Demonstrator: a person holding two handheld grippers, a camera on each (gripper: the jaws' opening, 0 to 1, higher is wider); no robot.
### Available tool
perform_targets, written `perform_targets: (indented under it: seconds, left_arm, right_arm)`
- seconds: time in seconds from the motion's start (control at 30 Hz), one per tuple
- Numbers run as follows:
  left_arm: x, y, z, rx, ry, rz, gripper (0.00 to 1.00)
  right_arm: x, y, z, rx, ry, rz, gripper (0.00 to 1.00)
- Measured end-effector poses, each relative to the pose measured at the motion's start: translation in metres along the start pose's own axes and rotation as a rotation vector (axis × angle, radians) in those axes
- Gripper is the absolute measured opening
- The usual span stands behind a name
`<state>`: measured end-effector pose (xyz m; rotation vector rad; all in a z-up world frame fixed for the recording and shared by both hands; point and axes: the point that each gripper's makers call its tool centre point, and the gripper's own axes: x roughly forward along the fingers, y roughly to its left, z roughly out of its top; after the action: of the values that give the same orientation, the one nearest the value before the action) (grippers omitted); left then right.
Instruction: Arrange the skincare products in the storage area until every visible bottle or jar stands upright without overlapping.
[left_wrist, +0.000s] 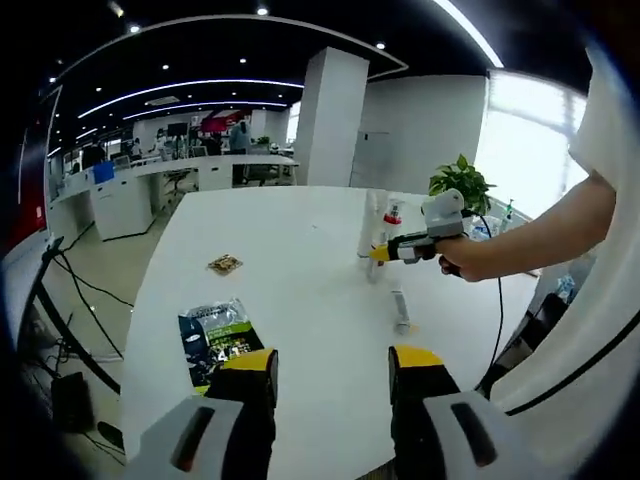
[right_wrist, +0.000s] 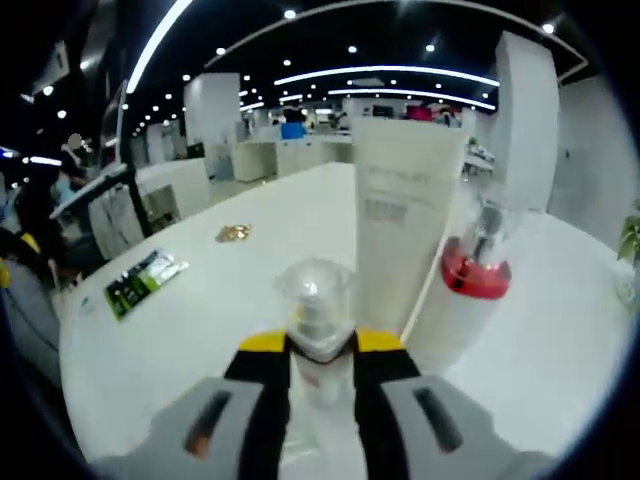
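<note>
My right gripper (right_wrist: 320, 345) is shut on a small bottle with a clear domed cap (right_wrist: 316, 296). Just behind it stand a tall white tube (right_wrist: 404, 220) and a white bottle with a red collar (right_wrist: 464, 292), close together. In the left gripper view the same cluster of bottles (left_wrist: 372, 225) stands mid-table, with the right gripper (left_wrist: 382, 253) held at it by a hand. A small tube (left_wrist: 401, 311) lies flat on the table nearer me. My left gripper (left_wrist: 335, 360) hangs open over the near table edge with nothing between its jaws.
A dark sachet (left_wrist: 218, 340) lies by my left jaw, also visible as the sachet (right_wrist: 145, 278) at the left. A small gold item (left_wrist: 224, 264) sits further back. A potted plant (left_wrist: 460, 185) stands at the white table's (left_wrist: 300, 230) far right. The person's arm (left_wrist: 540, 235) reaches in from the right.
</note>
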<state>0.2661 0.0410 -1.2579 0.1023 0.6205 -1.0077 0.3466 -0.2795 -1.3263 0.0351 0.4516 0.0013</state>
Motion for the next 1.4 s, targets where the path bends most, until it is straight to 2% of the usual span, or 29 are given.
perform_targets:
  seconds: [0.07,0.27,0.37,0.5,0.53,0.73,0.97,1.23,1.4]
  left_arm:
    - [-0.001,0.002,-0.002,-0.005,0.004,0.023,0.45]
    - [0.000,-0.001,-0.001,-0.018,-0.001,0.038,0.45]
    - [0.001,-0.003,0.000,-0.022,-0.005,0.041,0.44]
    - [0.003,-0.003,-0.002,0.003,0.009,0.041,0.44]
    - [0.003,-0.002,-0.001,0.001,0.010,0.043,0.44]
    - [0.000,0.004,0.001,-0.005,0.001,0.059,0.44]
    - [-0.002,0.006,0.000,-0.008,0.005,0.073,0.44]
    - [-0.006,0.007,-0.006,-0.009,0.016,0.089,0.43]
    - [-0.006,0.006,-0.006,-0.010,0.015,0.087,0.43]
  right_arm:
    - [-0.001,0.001,-0.002,-0.019,0.010,0.000,0.21]
    - [0.001,-0.009,-0.004,-0.017,-0.011,-0.040,0.21]
    - [0.004,-0.011,-0.003,-0.013,-0.011,-0.039,0.22]
    - [0.009,-0.012,-0.006,-0.049,0.020,-0.025,0.22]
    - [0.008,-0.012,-0.015,-0.052,0.063,-0.026,0.22]
    - [0.008,-0.010,-0.030,0.002,0.108,-0.029,0.24]
    - [0.016,-0.015,-0.030,0.071,0.113,-0.050,0.24]
    - [0.017,-0.015,-0.029,0.062,0.108,-0.071,0.22]
    - [0.012,-0.024,-0.031,0.058,0.106,-0.089,0.22]
